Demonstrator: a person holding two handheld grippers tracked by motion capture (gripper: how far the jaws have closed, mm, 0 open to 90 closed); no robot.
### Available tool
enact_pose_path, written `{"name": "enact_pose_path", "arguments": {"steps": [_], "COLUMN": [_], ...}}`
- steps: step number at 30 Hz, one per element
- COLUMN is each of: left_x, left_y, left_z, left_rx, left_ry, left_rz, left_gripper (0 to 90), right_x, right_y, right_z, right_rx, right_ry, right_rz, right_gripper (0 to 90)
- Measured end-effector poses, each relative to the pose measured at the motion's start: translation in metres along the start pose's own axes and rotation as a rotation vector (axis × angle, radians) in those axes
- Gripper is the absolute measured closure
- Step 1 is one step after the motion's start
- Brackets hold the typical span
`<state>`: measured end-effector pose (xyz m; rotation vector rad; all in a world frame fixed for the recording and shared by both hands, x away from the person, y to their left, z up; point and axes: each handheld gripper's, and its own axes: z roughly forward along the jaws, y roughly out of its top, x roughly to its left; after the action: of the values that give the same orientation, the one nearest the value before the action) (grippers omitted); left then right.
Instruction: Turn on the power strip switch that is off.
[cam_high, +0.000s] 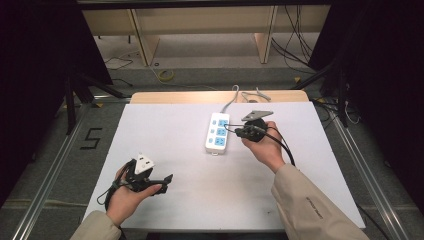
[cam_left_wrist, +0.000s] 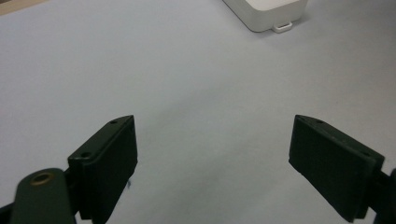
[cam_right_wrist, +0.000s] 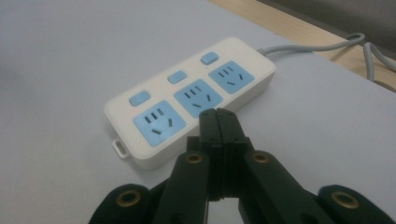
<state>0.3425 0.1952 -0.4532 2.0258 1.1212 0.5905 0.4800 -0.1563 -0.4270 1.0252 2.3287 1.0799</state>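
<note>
the right gripper (cam_right_wrist: 218, 114) has its jaws pressed together, empty, beside the power strip (cam_right_wrist: 187, 100) at frame centre. the left gripper (cam_left_wrist: 212, 154), lower left in the high view, is spread wide over the bare white table (cam_left_wrist: 187, 84).

Your left hand (cam_high: 131, 192) holds the left gripper (cam_high: 159, 184) low at your near left, its jaws spread wide apart. Your right arm (cam_high: 305, 205) reaches forward, and your right hand (cam_high: 265, 145) grips the right gripper (cam_high: 231, 130), which points to your left with its jaws pressed flat together
</note>
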Motion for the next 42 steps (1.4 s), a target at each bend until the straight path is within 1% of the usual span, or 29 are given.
{"name": "enact_pose_path", "arguments": {"steps": [10,13,22,32,42], "left_x": [0.000,0.000,0.000,0.000,0.000], "left_y": [0.000,0.000,0.000,0.000,0.000], "left_z": [0.000,0.000,0.000,0.000,0.001], "left_rx": [0.005,0.000,0.002,0.000,0.000], "left_ry": [-0.002,-0.001,-0.002,-0.002,-0.004], "left_rz": [0.004,-0.001,0.000,-0.001,-0.001], "left_gripper": [14.9,14.9,14.9,14.9,15.0], "right_x": [-0.001,-0.001,-0.002,-0.001,-0.001], "right_y": [0.010,0.013,0.020,0.023,0.028], "right_z": [0.014,0.018,0.029,0.041,0.051], "right_rx": [0.015,0.022,0.034,0.048,0.063], "right_ry": [-0.007,-0.007,-0.006,0.000,-0.001], "right_rz": [-0.005,-0.007,-0.013,0.000,-0.006], "right_gripper": [90.0,90.0,90.0,90.0,90.0]}}
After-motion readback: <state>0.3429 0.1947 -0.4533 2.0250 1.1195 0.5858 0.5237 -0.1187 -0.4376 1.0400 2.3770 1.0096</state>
